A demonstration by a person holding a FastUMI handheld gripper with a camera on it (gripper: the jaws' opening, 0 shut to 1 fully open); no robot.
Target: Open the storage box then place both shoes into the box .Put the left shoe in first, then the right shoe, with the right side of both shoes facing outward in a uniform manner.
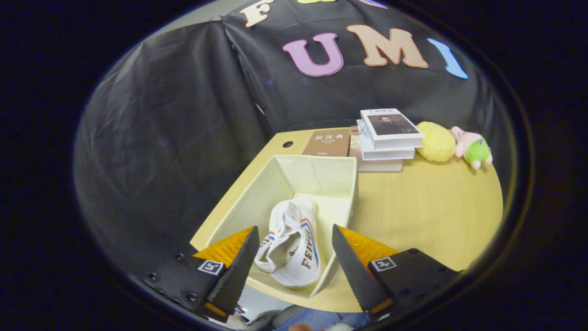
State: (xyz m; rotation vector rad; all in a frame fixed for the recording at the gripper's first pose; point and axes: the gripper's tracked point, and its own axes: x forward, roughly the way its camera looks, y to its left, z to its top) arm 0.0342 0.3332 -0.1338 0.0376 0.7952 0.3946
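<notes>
Gripper (294, 257) hovers tilted down over the near end of the open box (239, 202), fingers spread wide and pressing on nothing. One shoe (291, 248) lies on its side inside the box, between the fingers but apart from both. Books (388, 138) and two plush toys (455, 143) sit beyond on the table (427, 211).

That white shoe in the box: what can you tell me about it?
The white shoe is a low canvas-looking sneaker with red and blue stripes and dark lettering on its side. It lies tilted inside the open cream storage box, near the box's front end, leaning toward the box's side wall, its opening facing up. The open claw has a finger on either side of it; neither visibly presses on it.
</notes>
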